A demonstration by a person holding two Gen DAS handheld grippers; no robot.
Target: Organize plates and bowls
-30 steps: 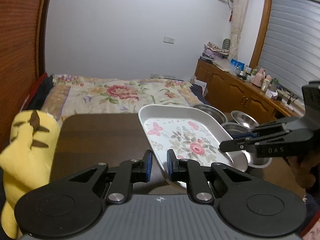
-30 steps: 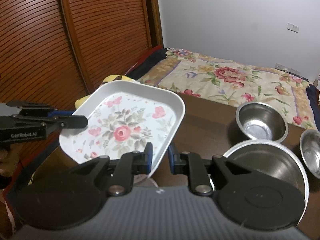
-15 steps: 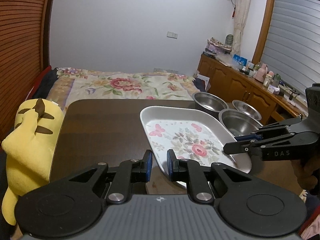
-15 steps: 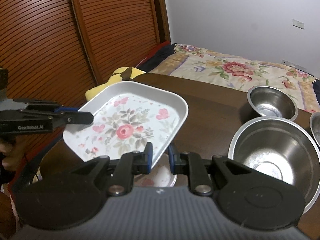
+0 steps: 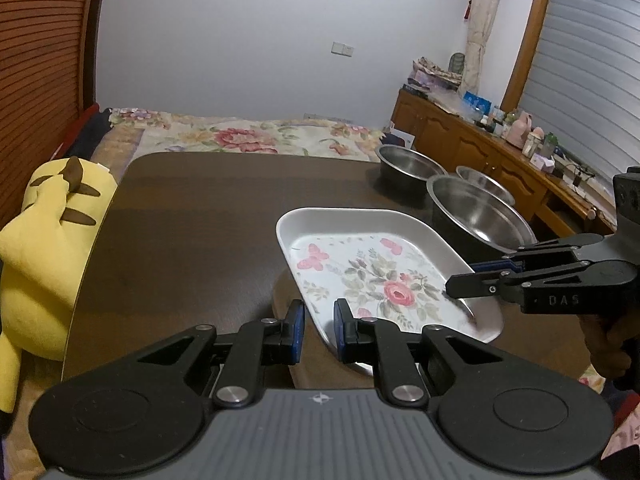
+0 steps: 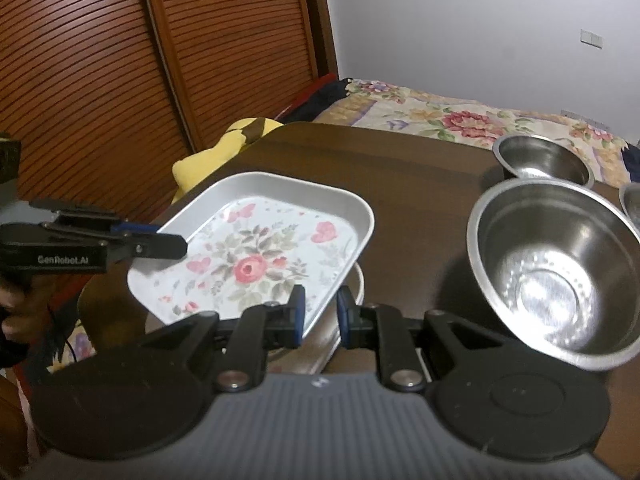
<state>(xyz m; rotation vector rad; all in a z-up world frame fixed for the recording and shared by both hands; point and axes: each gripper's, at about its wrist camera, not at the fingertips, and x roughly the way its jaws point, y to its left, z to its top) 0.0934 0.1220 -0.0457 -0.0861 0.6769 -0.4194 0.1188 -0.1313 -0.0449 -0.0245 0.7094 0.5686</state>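
A white rectangular tray with a rose and butterfly print (image 5: pixel 372 264) (image 6: pixel 260 248) is held between both grippers, low over the dark table and over a round plate (image 6: pixel 352 284) beneath it. My left gripper (image 5: pixel 319 330) is shut on the tray's near-left rim; it also shows in the right wrist view (image 6: pixel 176 246). My right gripper (image 6: pixel 320 314) is shut on the opposite rim and shows in the left wrist view (image 5: pixel 460 276). Three steel bowls stand to the right: a large one (image 6: pixel 556 264) (image 5: pixel 476 208), a medium one (image 6: pixel 544 160) (image 5: pixel 408 164) and a small one (image 5: pixel 484 178).
The dark wooden table (image 5: pixel 208 216) has a yellow plush toy (image 5: pixel 48 240) at its left edge. A bed with a floral cover (image 5: pixel 248 136) lies beyond the table. Slatted wooden doors (image 6: pixel 120 60) stand on the left, a cluttered sideboard (image 5: pixel 480 136) on the right.
Both grippers have lowered the tray from well above the table to just over the round plate. More of the tabletop shows behind it now.
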